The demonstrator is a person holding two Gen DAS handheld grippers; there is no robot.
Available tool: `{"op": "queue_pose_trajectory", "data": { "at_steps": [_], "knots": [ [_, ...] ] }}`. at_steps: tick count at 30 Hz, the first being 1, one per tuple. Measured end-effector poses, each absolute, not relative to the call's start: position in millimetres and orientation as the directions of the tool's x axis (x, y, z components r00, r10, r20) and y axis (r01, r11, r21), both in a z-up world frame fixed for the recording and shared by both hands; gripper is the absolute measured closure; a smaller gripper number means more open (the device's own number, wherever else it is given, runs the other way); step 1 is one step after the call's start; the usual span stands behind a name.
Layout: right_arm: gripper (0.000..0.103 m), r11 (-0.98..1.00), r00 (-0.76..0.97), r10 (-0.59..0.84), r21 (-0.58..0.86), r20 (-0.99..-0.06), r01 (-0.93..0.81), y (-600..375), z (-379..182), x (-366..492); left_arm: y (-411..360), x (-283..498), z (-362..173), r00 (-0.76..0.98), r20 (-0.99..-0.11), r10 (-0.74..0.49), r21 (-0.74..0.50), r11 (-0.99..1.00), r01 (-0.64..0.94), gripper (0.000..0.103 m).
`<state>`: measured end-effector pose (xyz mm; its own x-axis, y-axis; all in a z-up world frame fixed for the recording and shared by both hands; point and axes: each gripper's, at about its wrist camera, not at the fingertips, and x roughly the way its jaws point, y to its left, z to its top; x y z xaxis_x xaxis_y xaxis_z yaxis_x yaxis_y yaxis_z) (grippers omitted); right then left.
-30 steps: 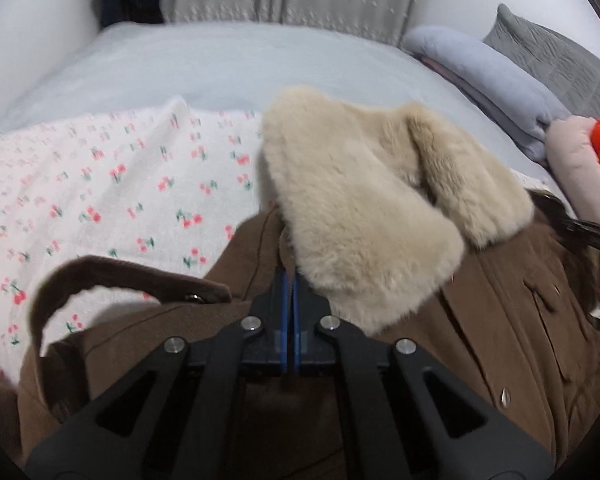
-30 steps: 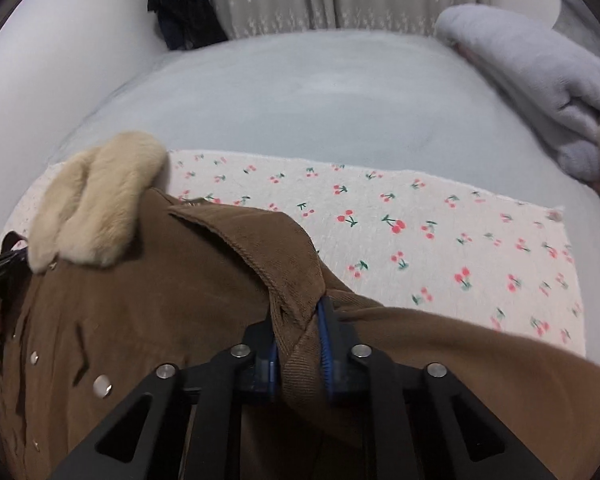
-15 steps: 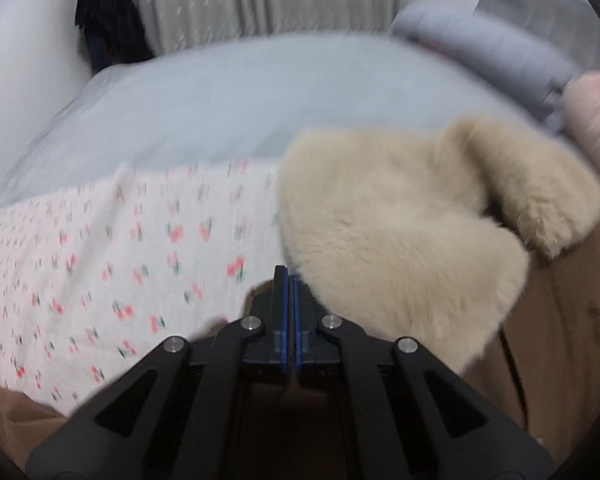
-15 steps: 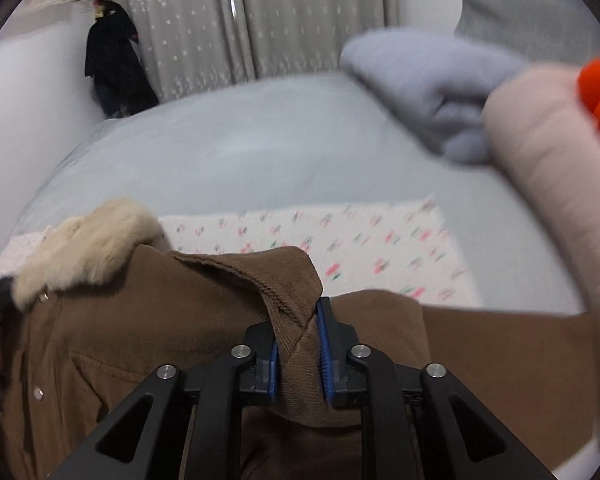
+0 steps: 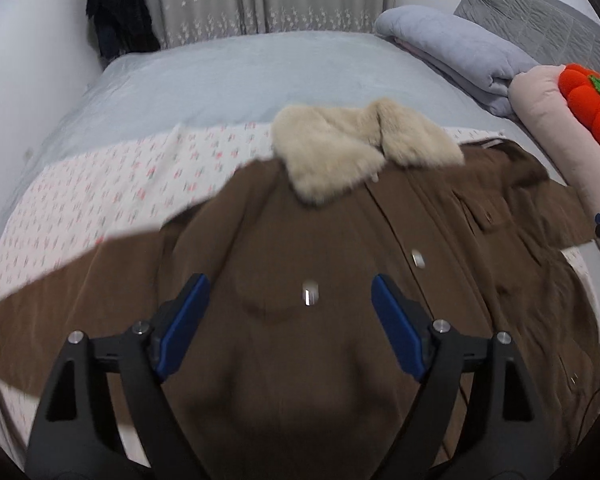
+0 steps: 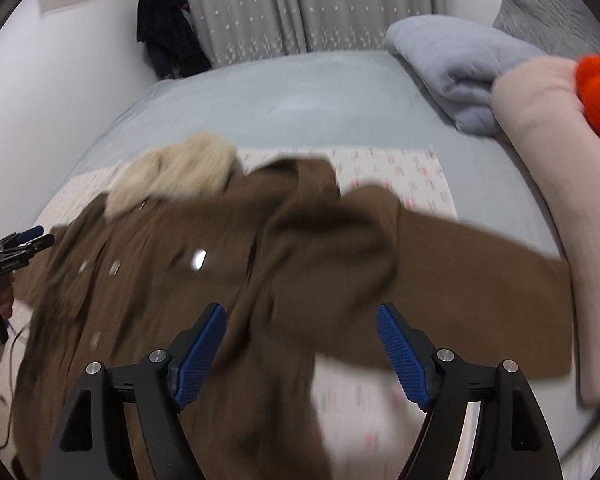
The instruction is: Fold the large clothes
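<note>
Coat point(image 5: 300, 240): brown corduroy, cream fluffy fur collar point(image 5: 352, 152).

Brown coat point(image 5: 300, 240) — cream fur collar point(image 5: 340, 160), spread front-up, sleeves out sideways

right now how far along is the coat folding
Done: the brown coat is laid front-up on the cherry-print sheet, fur collar at the far end. In hand: nothing; the left gripper and right gripper are both open above it. Left: every fold, as both sleeves lie spread outward.
</note>
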<state>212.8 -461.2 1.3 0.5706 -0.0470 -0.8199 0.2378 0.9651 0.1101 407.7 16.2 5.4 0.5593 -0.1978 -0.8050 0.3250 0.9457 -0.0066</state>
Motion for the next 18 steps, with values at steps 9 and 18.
{"op": "queue_pose_trajectory", "data": {
  "at_steps": [9, 18],
  "knots": [
    [0.019, 0.952, 0.527, 0.034, 0.187, -0.849, 0.240, -415, -2, 74, 98, 268, -8, 0.438, -0.862, -0.254, -0.151, 0.955, 0.255, 0.019],
    [0.019, 0.896, 0.501, 0.092, 0.292, -0.860, 0.336, -413, -47, -22, 149, 154, -62, 0.294, -0.895, -0.335, -0.292, 0.939, 0.183, 0.019]
  ]
}}
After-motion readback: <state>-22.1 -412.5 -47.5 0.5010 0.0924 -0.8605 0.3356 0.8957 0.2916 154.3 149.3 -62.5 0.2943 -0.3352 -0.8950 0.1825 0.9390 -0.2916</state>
